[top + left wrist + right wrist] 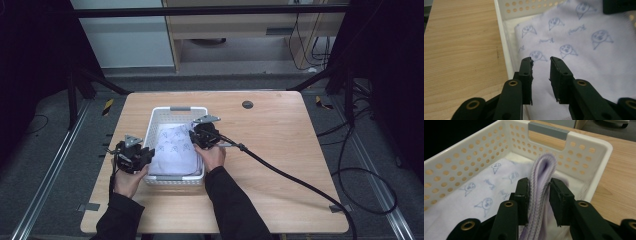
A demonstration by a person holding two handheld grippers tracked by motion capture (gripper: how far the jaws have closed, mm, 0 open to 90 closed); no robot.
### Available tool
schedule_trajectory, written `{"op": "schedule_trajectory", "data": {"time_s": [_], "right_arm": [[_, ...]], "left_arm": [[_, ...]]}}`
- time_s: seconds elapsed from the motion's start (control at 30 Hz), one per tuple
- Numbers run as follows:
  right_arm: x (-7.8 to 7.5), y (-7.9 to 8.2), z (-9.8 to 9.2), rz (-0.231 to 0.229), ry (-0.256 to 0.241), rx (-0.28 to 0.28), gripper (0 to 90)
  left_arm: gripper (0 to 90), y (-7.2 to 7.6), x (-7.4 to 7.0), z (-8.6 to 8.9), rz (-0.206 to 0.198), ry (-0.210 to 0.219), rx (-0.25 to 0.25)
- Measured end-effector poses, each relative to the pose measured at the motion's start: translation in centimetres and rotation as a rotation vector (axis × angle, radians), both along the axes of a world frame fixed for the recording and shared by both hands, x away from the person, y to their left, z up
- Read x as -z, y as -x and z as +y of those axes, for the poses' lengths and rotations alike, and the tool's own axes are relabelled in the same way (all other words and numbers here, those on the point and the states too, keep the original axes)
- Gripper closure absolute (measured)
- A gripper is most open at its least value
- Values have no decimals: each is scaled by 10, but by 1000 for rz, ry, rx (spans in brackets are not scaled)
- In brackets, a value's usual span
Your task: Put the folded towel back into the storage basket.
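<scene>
A white perforated basket (155, 120) is set on the wooden table (280, 150), left of the middle and nearer the front edge. A pale lilac cloth (175, 147) printed with small blue faces is laid inside it and covers most of the bottom.

The right gripper (205, 134) is held over the basket's right wall. In the right gripper view a folded edge of the cloth (541, 182) is seen clamped between the two black jaws and lifted above the rest of the cloth.

The left gripper (134, 156) is held at the basket's front left corner. Its jaws are seen parted in the left gripper view, with nothing between them, just over the cloth (579, 50) inside the left wall (504, 50); whether the tips touch the cloth cannot be told.
</scene>
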State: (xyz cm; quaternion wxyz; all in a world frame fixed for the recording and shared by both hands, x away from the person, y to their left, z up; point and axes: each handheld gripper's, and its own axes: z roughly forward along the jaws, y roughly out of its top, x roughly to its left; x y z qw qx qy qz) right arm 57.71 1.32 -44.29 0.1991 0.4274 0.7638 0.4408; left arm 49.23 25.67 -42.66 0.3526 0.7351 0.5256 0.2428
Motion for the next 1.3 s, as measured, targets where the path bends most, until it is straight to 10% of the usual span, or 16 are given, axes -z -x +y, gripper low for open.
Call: {"op": "schedule_trajectory", "data": {"time_s": [0.47,1.3], "right_arm": [[-24,10,-22,-80,-30,-2,511],[-45,60,-163,-120,-101,30,195]], "left_arm": [[642,17,-19,9,-67,59,18],[389,35,-19,31,-120,28,22]]}}
